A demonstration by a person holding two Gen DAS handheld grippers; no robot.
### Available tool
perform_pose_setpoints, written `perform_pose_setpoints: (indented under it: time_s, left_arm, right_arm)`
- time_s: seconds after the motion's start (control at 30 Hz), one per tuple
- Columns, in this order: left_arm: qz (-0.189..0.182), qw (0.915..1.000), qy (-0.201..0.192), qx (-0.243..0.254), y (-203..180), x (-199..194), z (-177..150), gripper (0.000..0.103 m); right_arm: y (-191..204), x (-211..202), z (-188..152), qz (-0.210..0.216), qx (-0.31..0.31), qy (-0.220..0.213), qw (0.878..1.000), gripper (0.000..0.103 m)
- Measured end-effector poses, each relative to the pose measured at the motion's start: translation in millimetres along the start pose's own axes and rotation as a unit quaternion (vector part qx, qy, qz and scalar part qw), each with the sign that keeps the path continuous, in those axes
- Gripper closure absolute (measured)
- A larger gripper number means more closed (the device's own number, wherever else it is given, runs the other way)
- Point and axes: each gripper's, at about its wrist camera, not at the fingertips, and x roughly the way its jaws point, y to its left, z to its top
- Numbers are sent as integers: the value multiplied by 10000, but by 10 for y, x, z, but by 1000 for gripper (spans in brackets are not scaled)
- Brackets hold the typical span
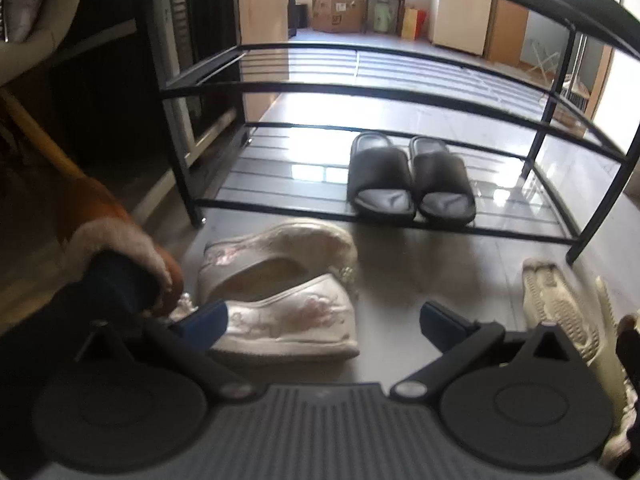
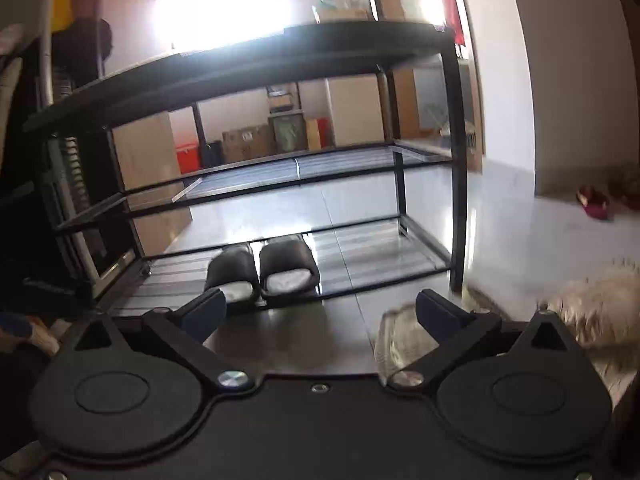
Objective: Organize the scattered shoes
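Grey floor tiles [image 1: 400, 272] run under a black metal shoe rack [image 1: 392, 92], whose lowest shelf carries a pair of black slides [image 1: 412, 180]. Before it lie two white embroidered shoes [image 1: 280, 292]. Left gripper [image 1: 324, 322] and right gripper [image 2: 320, 316] both gape, holding nothing.

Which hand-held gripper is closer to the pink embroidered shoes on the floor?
Left. The left hand-held gripper sits right over the pink embroidered shoes, one fingertip overlapping the nearer shoe. The right hand-held gripper faces the black slippers, with a fluffy shoe alongside.
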Motion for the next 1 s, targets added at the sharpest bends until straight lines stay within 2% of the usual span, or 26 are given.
perform_pose_setpoints:
  time_s: [0.1, 0.33, 0.67, 0.83, 1.0]
  left_arm:
    - [123, 9999, -83, -42, 36, -13, -26, 1]
    - [322, 9994, -139, 45, 51, 12, -110, 1]
    - [293, 9993, -141, 183, -27, 44, -141, 1]
    - [260, 9996, 81, 58, 20, 113, -153, 1]
    - [171, 9998, -1, 42, 38, 85, -164, 1]
  right_arm:
    - [-14, 72, -74, 90, 102, 187, 9997, 0]
    - [-33, 81, -146, 148, 116, 271, 9995, 0]
    - [-74, 120, -166, 113, 216, 379, 9990, 0]
    - [-54, 138, -167, 118, 229, 448, 9987, 0]
    - [-54, 113, -148, 108, 242, 400, 9988, 0]
